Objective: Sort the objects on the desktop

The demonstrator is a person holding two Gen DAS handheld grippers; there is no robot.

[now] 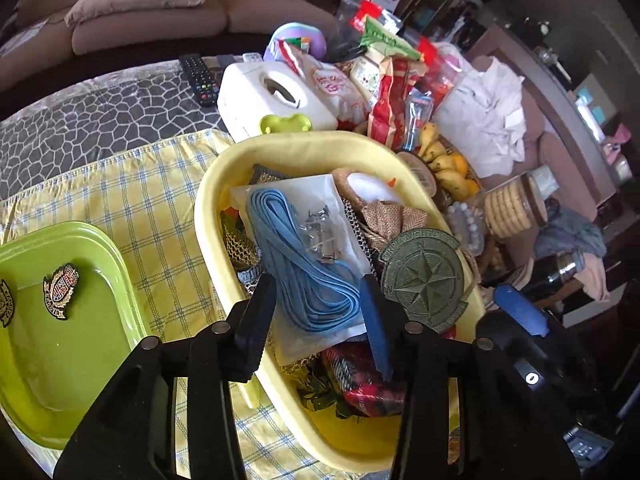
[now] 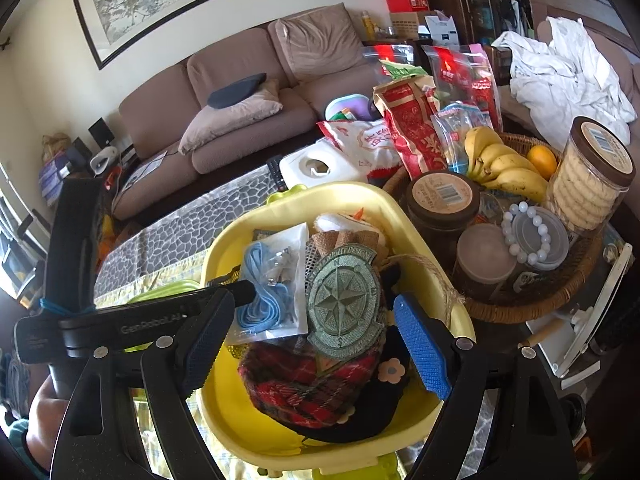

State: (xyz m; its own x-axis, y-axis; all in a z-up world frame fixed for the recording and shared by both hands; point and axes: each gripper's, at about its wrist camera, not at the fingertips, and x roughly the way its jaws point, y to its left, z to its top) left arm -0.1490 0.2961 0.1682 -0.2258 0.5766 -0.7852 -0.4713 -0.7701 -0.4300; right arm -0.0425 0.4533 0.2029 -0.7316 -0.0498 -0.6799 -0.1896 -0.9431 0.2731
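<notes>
A yellow tub (image 1: pixel 216 184) (image 2: pixel 424 216) holds a clear bag with a blue cord (image 1: pixel 304 264) (image 2: pixel 264 292), a round green compass patch (image 1: pixel 424 284) (image 2: pixel 344 304), a red plaid pouch (image 1: pixel 360 380) (image 2: pixel 304 384), burlap and netting. My left gripper (image 1: pixel 320 316) is open, its fingers on either side of the cord bag, just above it. My right gripper (image 2: pixel 312 344) is open above the compass patch and plaid pouch. A green tray (image 1: pixel 80 360) at the left holds two crest badges (image 1: pixel 60 290).
A white tissue box (image 1: pixel 272 96), remote (image 1: pixel 198 78), snack bags (image 2: pixel 412 132), a wicker basket (image 2: pixel 540 304) with bananas (image 2: pixel 504 164), jars and a bead bracelet (image 2: pixel 524 232) crowd the far side. A checked yellow cloth (image 1: pixel 132 200) covers the table.
</notes>
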